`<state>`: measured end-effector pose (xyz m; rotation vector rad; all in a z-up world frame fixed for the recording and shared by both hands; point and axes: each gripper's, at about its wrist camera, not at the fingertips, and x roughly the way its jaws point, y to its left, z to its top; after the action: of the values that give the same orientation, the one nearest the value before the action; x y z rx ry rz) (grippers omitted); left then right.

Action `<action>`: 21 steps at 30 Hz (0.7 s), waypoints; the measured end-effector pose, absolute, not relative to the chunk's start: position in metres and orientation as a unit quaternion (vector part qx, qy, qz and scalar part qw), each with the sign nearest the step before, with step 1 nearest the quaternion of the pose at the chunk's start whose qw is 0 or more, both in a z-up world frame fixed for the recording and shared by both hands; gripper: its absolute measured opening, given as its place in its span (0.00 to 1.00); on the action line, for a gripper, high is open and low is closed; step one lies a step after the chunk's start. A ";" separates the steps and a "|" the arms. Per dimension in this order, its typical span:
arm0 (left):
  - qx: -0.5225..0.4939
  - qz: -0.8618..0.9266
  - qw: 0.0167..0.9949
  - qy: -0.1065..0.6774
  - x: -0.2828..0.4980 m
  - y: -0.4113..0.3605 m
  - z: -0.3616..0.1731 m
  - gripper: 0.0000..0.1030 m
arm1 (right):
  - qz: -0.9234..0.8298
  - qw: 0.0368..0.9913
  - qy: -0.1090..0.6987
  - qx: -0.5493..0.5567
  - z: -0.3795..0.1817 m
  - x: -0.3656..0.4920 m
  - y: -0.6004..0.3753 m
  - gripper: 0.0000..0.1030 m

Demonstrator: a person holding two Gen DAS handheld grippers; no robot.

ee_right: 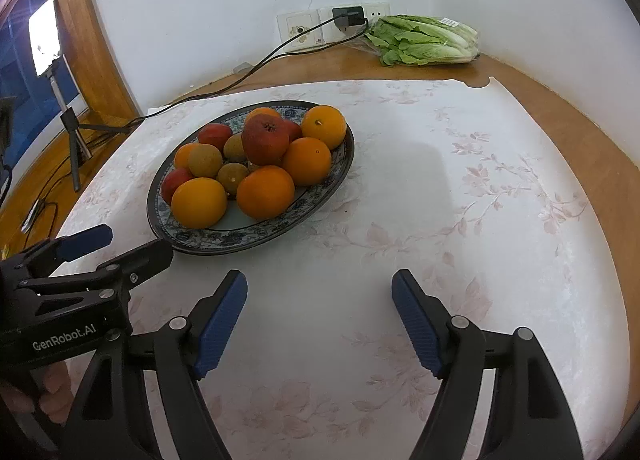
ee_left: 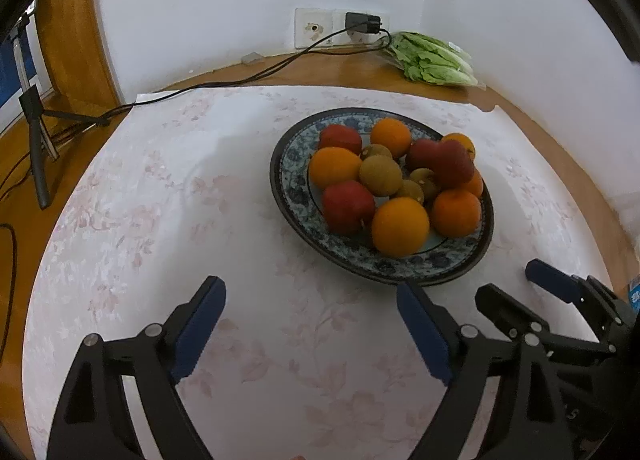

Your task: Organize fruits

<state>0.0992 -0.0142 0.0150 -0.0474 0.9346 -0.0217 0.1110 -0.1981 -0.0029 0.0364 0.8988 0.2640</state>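
A blue-patterned plate holds several oranges, red apples and brownish-green kiwis, piled together. My left gripper is open and empty, hovering over the cloth just in front of the plate. My right gripper is open and empty, in front of and to the right of the plate. The right gripper also shows in the left wrist view, and the left gripper shows in the right wrist view.
A white floral cloth covers a round wooden table. A bag of lettuce lies at the back by the wall sockets. A black cable runs from the charger. A small tripod stands at the left.
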 end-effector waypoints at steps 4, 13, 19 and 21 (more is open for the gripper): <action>-0.024 -0.009 0.892 0.451 0.099 -0.014 0.015 0.88 | 0.127 0.892 0.433 0.017 -0.003 0.110 -0.198 0.75; -0.025 -0.010 0.891 0.453 0.099 -0.013 0.014 0.88 | 0.126 0.892 0.434 0.014 -0.003 0.111 -0.196 0.75; -0.019 -0.005 0.885 0.465 0.100 -0.014 0.006 0.85 | 0.120 0.892 0.436 -0.003 -0.004 0.112 -0.191 0.77; -0.021 -0.008 0.885 0.464 0.100 -0.014 0.006 0.85 | 0.121 0.892 0.436 -0.002 -0.004 0.112 -0.191 0.77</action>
<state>0.1000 -0.0138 0.0064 -0.0428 0.9659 -0.0164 0.1119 -0.1911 -0.0038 -0.0037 0.9048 0.2507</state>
